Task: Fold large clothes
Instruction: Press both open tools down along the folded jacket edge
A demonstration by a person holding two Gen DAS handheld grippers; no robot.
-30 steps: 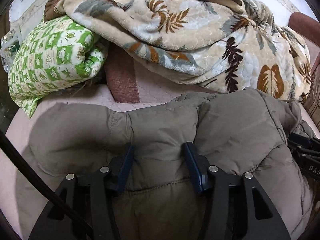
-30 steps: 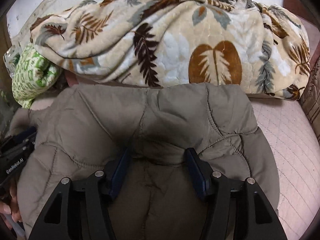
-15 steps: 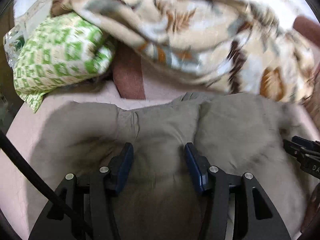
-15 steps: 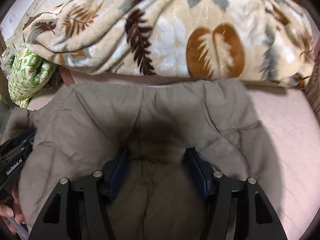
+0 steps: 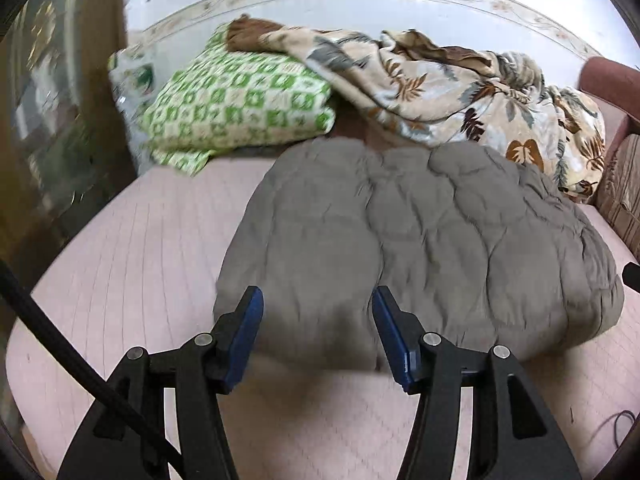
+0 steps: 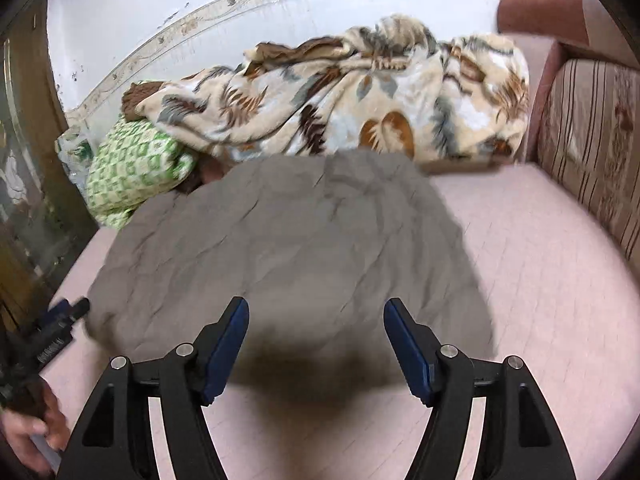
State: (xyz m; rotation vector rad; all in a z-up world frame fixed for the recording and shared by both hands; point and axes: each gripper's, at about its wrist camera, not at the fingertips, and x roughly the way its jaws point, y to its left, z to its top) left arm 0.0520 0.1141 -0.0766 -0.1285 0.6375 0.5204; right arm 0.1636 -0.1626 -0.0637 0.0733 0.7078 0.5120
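A grey-brown puffer jacket lies bunched in a folded heap on the pink quilted bed. My left gripper hovers over the jacket's near edge, its jaws opening, and its blue pads press on nothing. In the right wrist view the same jacket spreads ahead of my right gripper. The right jaws are opening too, and only the jacket's shadowed near edge shows below and between them. The left gripper and the hand that holds it show at that view's left edge.
A leaf-print blanket is piled along the wall behind the jacket, with a green-patterned pillow to its left. A striped cushion and sofa arm bound the right side, and a wooden cabinet the left. A black cable crosses the left view.
Both grippers let go of the jacket and drew back and slightly up from it, their jaws wider. The jacket now rests farther away on the bed, with pink mattress showing in front.
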